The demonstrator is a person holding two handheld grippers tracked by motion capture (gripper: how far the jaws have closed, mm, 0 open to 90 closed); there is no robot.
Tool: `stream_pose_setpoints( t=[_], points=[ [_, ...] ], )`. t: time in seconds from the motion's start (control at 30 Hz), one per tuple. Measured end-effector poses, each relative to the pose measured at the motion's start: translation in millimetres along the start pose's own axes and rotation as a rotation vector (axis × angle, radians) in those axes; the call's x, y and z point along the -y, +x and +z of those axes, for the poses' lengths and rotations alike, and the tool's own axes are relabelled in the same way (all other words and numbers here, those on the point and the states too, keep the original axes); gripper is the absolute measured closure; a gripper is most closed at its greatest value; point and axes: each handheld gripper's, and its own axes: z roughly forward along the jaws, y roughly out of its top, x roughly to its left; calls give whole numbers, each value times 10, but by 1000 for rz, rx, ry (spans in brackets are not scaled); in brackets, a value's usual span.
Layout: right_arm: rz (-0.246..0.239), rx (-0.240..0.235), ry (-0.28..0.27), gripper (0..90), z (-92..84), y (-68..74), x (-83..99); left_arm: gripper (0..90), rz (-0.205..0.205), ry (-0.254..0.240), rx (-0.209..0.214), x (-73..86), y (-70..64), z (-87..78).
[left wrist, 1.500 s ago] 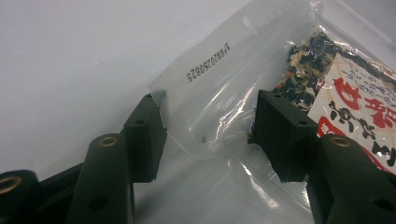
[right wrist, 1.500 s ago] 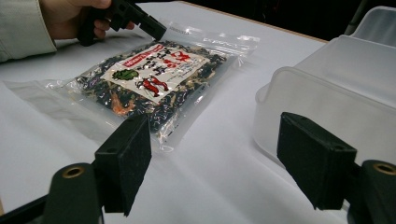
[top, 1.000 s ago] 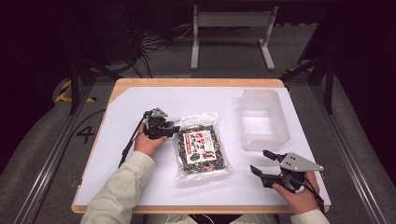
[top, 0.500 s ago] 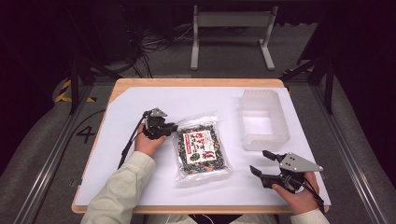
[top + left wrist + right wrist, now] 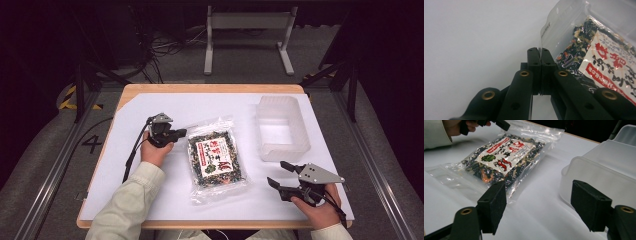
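Both differ — left gripper [image 5: 541,53] clenched at packet [image 5: 215,158] edge; right gripper [image 5: 281,175] spread, apart.

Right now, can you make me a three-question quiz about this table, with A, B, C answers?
1. Where is the clear plastic tub?
A. right of the snack bag
B. on top of the snack bag
C. on the floor

2. What colour is the label on the snack bag?
A. blue
B. white with red
C. plain green

3. How is the right gripper?
A. shut
B. shut on the tub
C. open

Answers:
1 A, the high view shows the tub beside the bag's right side.
2 B, the label is white with red writing.
3 C, a wide gap shows between its jaws in the right gripper view.
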Motion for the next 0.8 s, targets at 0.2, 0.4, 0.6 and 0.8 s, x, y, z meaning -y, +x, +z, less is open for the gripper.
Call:
stream_pose_setpoints(
  t=[0.2,0.4,0.6,0.8],
  points=[
    [-4,-8,-2,309,11,4,-51,895,-2,-86,51,-115,-70,-248],
    [-23,-29,-2,330,21,39,-116,897,32,-149,91,-223,-191,-443],
    [-43,-47,-12,346,25,68,-190,897,79,-194,130,-339,-335,-609],
    [-50,-61,-24,344,48,82,-284,898,119,-258,161,-451,-499,-815]
  ],
)
